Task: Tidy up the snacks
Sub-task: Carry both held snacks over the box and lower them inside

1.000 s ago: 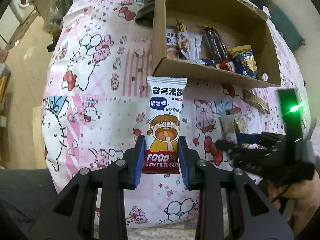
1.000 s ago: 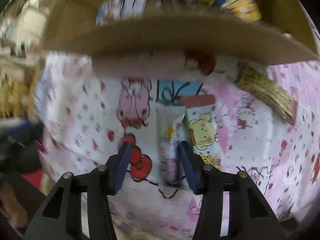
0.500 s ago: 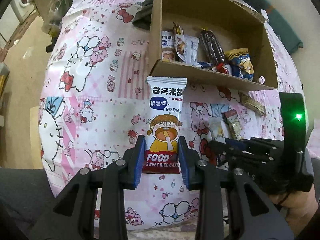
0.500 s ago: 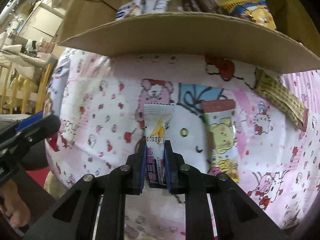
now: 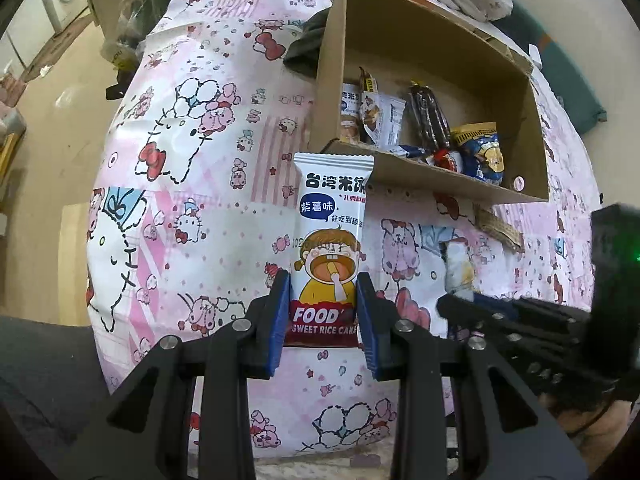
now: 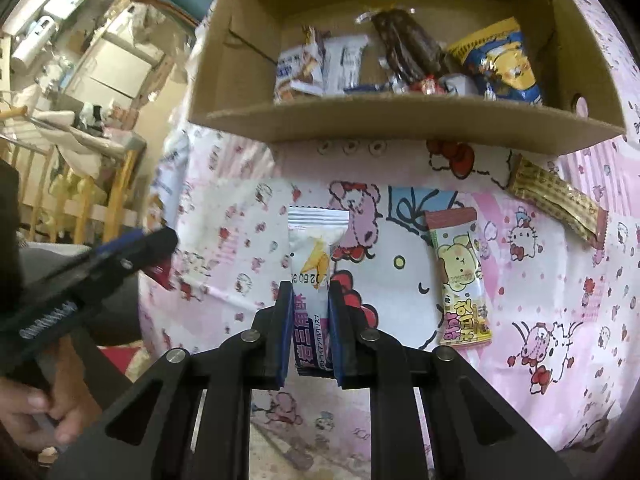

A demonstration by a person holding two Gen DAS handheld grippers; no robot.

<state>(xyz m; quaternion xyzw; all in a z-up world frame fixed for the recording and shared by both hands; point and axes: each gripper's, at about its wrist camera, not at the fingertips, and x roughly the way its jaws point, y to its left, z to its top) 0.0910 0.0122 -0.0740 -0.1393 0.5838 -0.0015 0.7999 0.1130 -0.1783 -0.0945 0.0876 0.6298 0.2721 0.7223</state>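
My left gripper [image 5: 323, 312] is shut on a white sweet rice cake packet [image 5: 330, 236] with a cartoon child, held upright above the pink cartoon cloth. My right gripper [image 6: 309, 332] is shut on a white banana-print snack packet [image 6: 314, 256], lifted off the cloth. Beyond both stands an open cardboard box [image 6: 400, 118] that holds several snacks; in the left wrist view the cardboard box [image 5: 452, 178] sits up and right. A yellow bear-print snack bar [image 6: 460, 280] and a gold wafer packet [image 6: 558, 200] lie on the cloth near the box.
The pink cartoon cloth [image 5: 200, 184] covers a rounded surface that drops off at its edges. Dark fabric [image 5: 306, 52] lies left of the box. A wooden crib rail [image 6: 80, 200] and room clutter stand to the left. A hand [image 6: 28, 416] holds the other gripper's handle.
My right gripper has shut on the banana-print packet and lifted it off the cloth. The left gripper keeps holding the rice cake packet, barely moved.
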